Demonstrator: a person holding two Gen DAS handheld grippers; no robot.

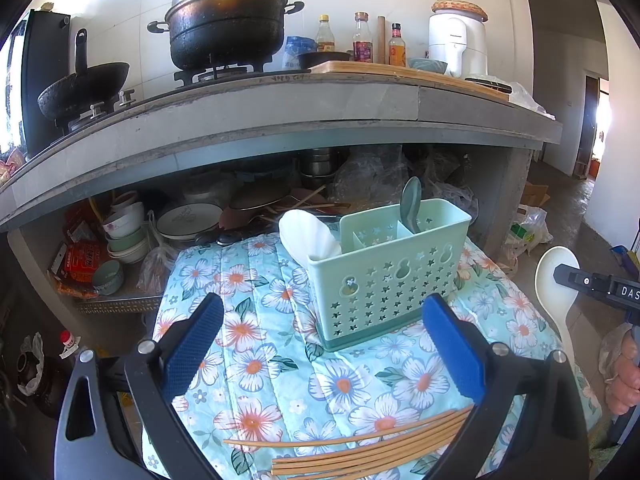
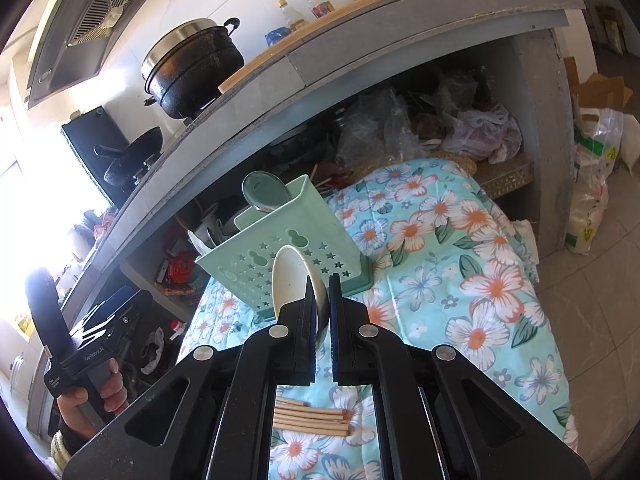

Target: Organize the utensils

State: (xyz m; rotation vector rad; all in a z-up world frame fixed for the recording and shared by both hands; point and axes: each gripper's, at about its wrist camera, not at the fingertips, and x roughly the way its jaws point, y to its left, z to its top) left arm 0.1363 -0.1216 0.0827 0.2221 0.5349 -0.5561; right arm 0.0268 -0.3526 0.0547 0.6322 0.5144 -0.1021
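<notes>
A mint-green utensil caddy [image 1: 384,276] [image 2: 280,252] stands on a floral cloth [image 1: 280,380] [image 2: 460,248]. A grey-green spoon [image 1: 411,202] [image 2: 266,192] stands in its far compartment and a white ladle [image 1: 306,236] leans in its left end. My left gripper [image 1: 324,344] is open in front of the caddy, with nothing between its blue pads. My right gripper [image 2: 322,308] is shut on a white rice spoon [image 2: 294,280] [image 1: 558,280], held up to the right of the caddy. Several wooden chopsticks [image 1: 360,448] [image 2: 310,420] lie on the cloth near me.
A concrete counter [image 1: 280,120] overhangs the cloth, with a black pot [image 1: 228,28], a wok [image 1: 84,88], bottles and a white appliance [image 1: 458,40] on top. The shelf below holds bowls [image 1: 124,232], plates and plastic bags [image 2: 480,132]. A hand [image 2: 92,396] grips the left gripper's handle.
</notes>
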